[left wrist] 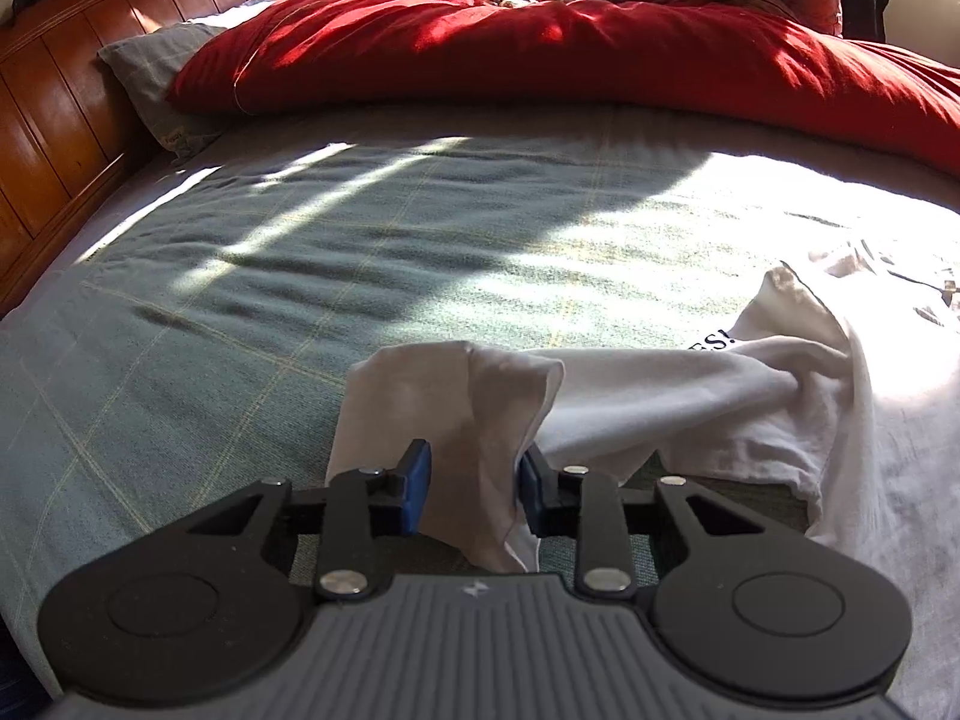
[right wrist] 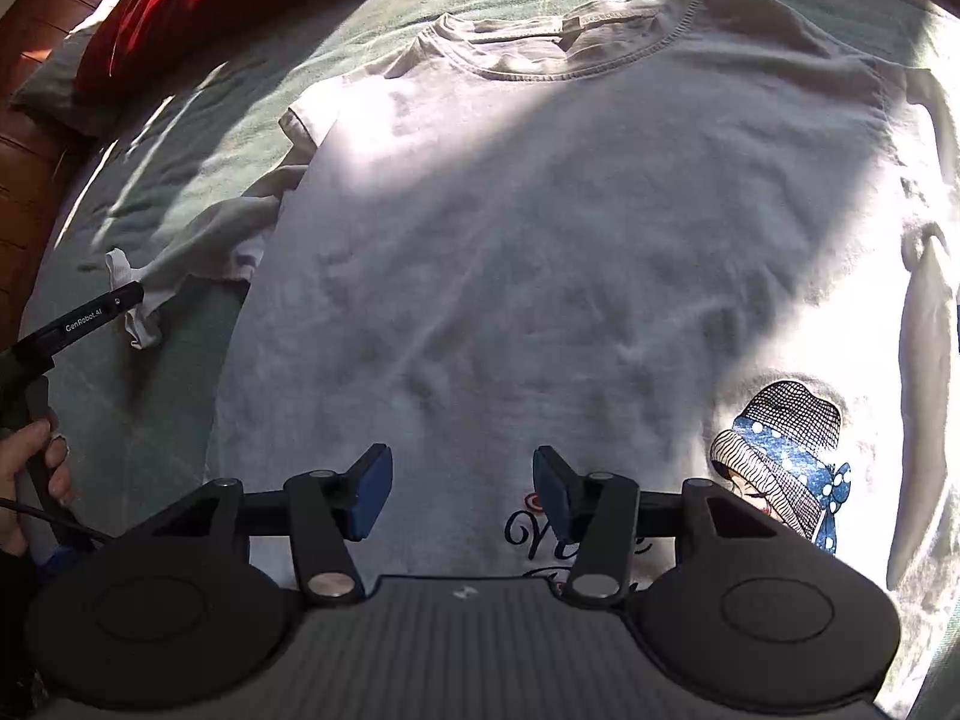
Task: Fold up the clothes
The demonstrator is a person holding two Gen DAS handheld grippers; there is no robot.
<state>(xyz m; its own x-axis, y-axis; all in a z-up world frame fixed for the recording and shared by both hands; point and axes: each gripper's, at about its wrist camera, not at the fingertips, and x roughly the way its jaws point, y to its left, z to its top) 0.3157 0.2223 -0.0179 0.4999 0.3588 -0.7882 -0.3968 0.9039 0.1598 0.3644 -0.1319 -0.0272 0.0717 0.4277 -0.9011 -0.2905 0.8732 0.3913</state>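
**Left fingers pinch the sleeve; right fingers stand apart over the shirt**

The fingers (left wrist: 420, 480) of the left gripper (left wrist: 474, 495) are closed on a bunched fold of white cloth, the sleeve (left wrist: 456, 414) of the T-shirt (right wrist: 570, 240), which is lifted a little off the bed (left wrist: 300, 252) and trails away to the right toward the shirt's body. In the right wrist view that same gripper reaches in from the left edge, with the sleeve end puckered at its tip and a hand (right wrist: 27, 468) on its handle.

The right gripper (right wrist: 462, 495) hangs over the near part of the shirt with its fingers (right wrist: 369, 492) spread wide and nothing between them.

The T-shirt lies face up, spread flat on the green checked bedsheet, collar (right wrist: 564, 42) at the far side. A printed figure in a blue dotted headscarf (right wrist: 780, 456) sits near the right, with dark script lettering beside it, partly hidden by the right gripper.

A red quilt (left wrist: 540, 54) is heaped along the far side of the bed, a grey pillow (left wrist: 150, 66) lies at the far left, and a wooden headboard (left wrist: 54, 120) runs along the left.
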